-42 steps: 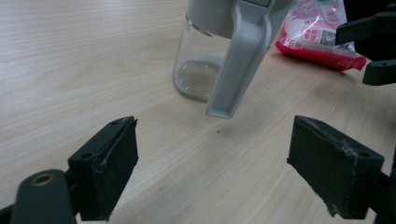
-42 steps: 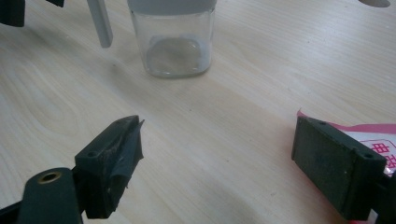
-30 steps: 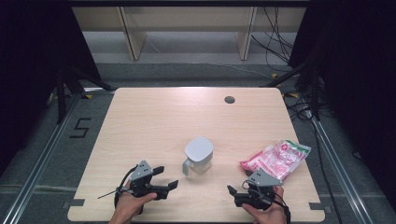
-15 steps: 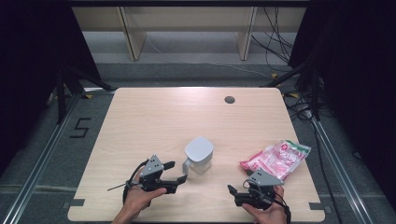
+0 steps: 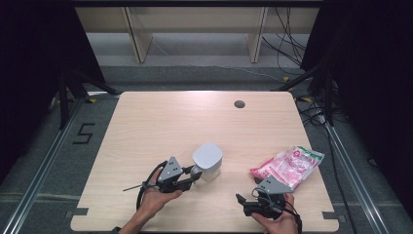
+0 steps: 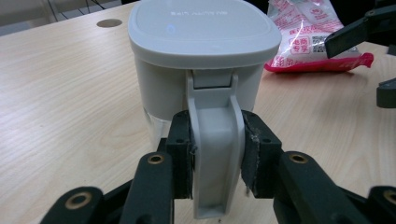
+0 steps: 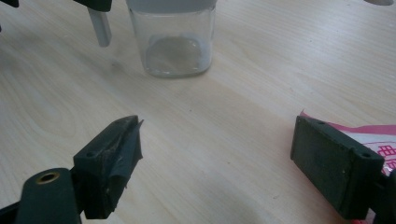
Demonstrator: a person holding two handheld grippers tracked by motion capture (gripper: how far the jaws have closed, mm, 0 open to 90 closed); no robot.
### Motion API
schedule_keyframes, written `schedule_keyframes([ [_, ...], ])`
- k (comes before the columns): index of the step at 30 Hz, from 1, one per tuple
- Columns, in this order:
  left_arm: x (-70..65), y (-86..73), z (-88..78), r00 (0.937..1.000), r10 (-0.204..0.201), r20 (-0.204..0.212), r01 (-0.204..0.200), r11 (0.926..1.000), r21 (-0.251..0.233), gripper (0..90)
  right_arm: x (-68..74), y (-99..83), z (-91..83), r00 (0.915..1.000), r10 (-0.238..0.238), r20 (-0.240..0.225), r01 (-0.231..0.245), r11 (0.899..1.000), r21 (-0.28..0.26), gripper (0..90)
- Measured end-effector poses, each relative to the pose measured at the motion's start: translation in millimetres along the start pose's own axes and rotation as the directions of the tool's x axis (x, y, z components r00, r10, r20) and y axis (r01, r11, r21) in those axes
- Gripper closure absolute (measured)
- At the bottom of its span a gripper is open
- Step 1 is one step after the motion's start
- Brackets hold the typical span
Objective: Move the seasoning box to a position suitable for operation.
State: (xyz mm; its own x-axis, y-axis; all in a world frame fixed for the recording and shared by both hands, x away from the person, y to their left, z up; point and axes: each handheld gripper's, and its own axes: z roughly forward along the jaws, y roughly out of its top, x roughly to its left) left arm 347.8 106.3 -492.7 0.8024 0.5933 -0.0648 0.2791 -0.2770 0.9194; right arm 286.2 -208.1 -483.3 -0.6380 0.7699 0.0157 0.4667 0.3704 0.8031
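L gripper (image 6: 217,161) jaws just closed, pads pressing jug (image 6: 201,70) handle (image 6: 215,154); pink bag (image 6: 308,35) behind, on table (image 6: 65,107).

Both grippers, left gripper (image 5: 191,174) and right gripper (image 5: 243,204), are black with brass-coloured pivot screws, worn rubber pads, grey three-cornered top plates and trailing black cables.

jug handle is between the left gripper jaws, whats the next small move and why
Probably lift the jug a little to test the hold: the left gripper has just been closing and its pads now press both sides of the handle, while the jug stands on the table.
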Motion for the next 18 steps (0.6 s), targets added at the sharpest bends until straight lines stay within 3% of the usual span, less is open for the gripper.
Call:
schedule_keyframes([
  [1, -0.3, 0.2, 0.0, 0.9999, 0.010, -0.002, -0.010, 0.9999, 0.004, 67.6, 0.4, -0.2, 0.0, 0.9997, -0.014, 0.021, 0.014, 1.000, -0.012, 17.5],
  [8, 7.1, 1.0, -3.0, 0.9949, 0.082, -0.059, -0.081, 0.9966, 0.013, 68.0, 0.6, 0.4, 0.0, 0.9999, -0.016, 0.006, 0.016, 1.000, -0.001, 18.2],
  [12, 13.7, -0.9, -2.4, 0.9920, 0.066, -0.107, -0.066, 0.9978, 0.006, 67.7, 0.7, 1.0, 0.5, 0.9998, -0.020, 0.003, 0.020, 1.000, -0.007, 18.4],
  [14, 15.0, -1.3, -0.6, 0.9950, 0.033, -0.094, -0.034, 0.9994, -0.002, 67.4, 0.4, 1.1, 1.7, 0.9994, -0.035, 0.003, 0.035, 0.999, -0.011, 18.7],
  [17, 17.3, -1.5, 1.7, 0.9856, 0.081, -0.148, -0.080, 0.9967, 0.012, 67.4, 1.3, 0.8, 1.6, 0.9997, -0.023, 0.007, 0.023, 1.000, -0.006, 18.8],
  [18, 18.8, -2.0, 2.3, 0.9853, 0.071, -0.155, -0.069, 0.9975, 0.016, 67.6, 1.7, 0.7, 1.3, 0.9998, -0.018, 0.010, 0.018, 1.000, -0.009, 18.7],
])
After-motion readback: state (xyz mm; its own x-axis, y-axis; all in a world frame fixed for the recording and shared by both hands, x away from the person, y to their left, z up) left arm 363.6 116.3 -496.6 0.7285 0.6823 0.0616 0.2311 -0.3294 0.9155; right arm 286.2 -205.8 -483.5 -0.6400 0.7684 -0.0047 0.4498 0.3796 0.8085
